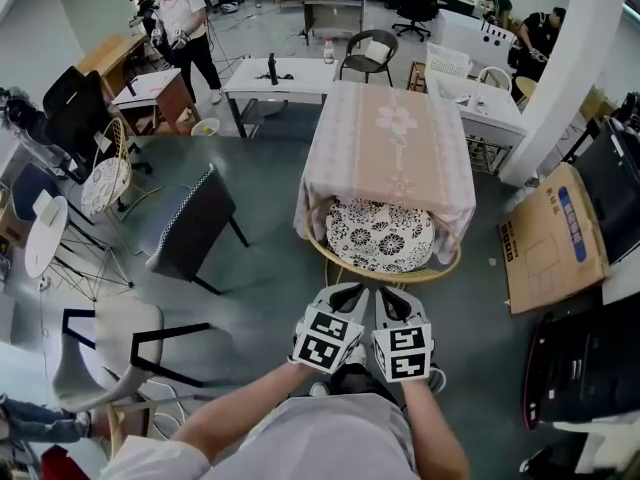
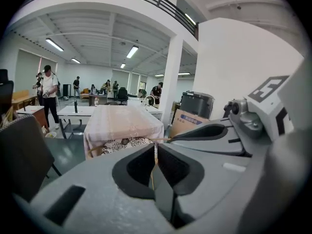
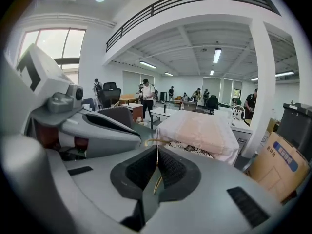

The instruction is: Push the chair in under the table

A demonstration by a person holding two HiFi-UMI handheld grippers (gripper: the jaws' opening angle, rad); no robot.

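A round rattan chair (image 1: 385, 271) with a black-and-white patterned cushion sits tucked partly under the table (image 1: 390, 138), which is draped in a pale pink cloth. My two grippers are side by side just in front of the chair and clear of it. The left gripper (image 1: 345, 294) is shut with nothing between its pads. The right gripper (image 1: 392, 296) is shut and empty as well. In the left gripper view the jaws (image 2: 156, 147) meet below the chair (image 2: 122, 143) and table (image 2: 122, 118). The right gripper (image 3: 157, 152) points at the same chair (image 3: 191, 150) and table (image 3: 197, 128).
A dark chair (image 1: 190, 223) stands to the left, and a white chair (image 1: 110, 353) is at the near left. A cardboard box (image 1: 550, 238), a white pillar (image 1: 570, 78) and black equipment (image 1: 585, 368) line the right. White desks (image 1: 280, 76) and several people are behind the table.
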